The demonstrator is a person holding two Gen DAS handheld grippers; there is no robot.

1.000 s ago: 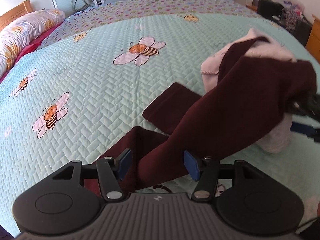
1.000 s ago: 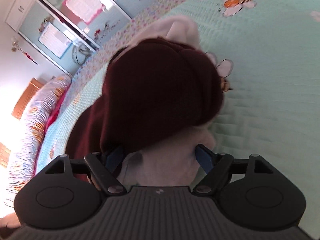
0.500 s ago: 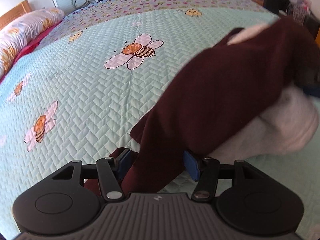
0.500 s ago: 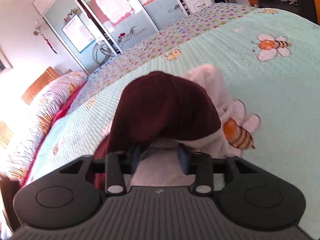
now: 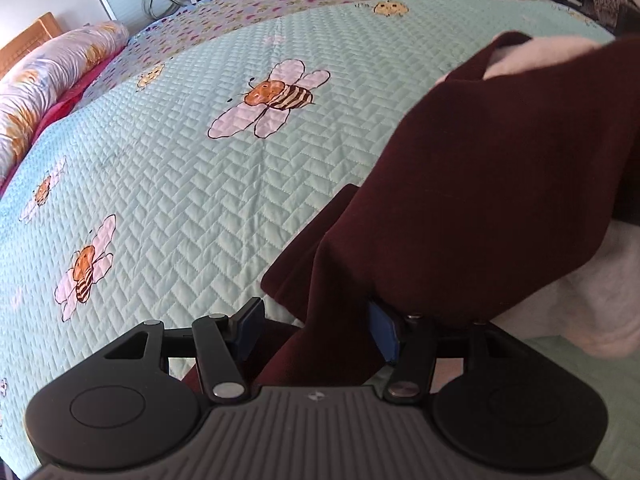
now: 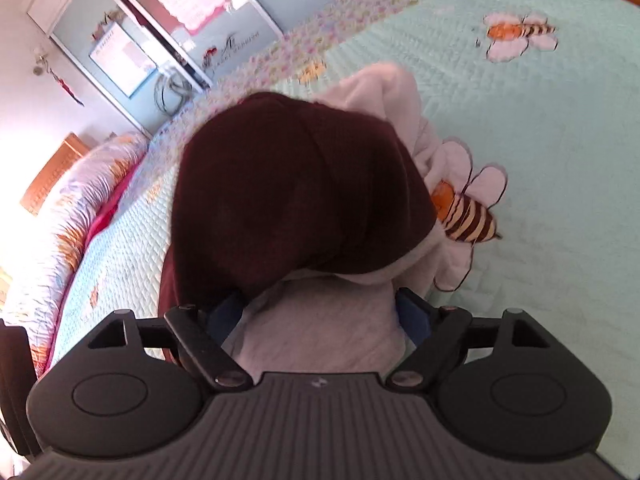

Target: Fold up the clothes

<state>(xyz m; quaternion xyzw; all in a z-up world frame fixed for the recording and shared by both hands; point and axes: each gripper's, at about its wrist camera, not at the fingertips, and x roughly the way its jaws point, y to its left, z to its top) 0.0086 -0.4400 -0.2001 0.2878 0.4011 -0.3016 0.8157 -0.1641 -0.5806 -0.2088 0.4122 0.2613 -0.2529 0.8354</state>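
The work surface is a bed covered by a pale green quilted bedspread printed with cartoon bees, which serves as the flat area on which garments are laid out for folding. A long floral bolster pillow lies along the far left edge, well apart from the clothes.

The largest task item is a dark maroon fleece garment. It is draped over a pale pink-white fleece garment, and both form one bunched heap on the bedspread. In the left wrist view one maroon portion, probably a sleeve or leg, lies flat on the quilt, while the remainder runs up and to the right. In the right wrist view the maroon cloth domes over the pale one, which shows behind it and beneath it.

The left gripper has its blue-padded jaws spread apart. A band of maroon fabric passes through the gap without being pinched, and cloth hangs over the right-hand pad. The probable purpose of this position is to straddle an edge before clamping.

The right gripper also has its jaws set wide. Pale fleece fills the space between them and maroon cloth overhangs the left pad; the pads do not appear to press the material. The heap is not yet spread flat, so folding is judged to be at an early stage.
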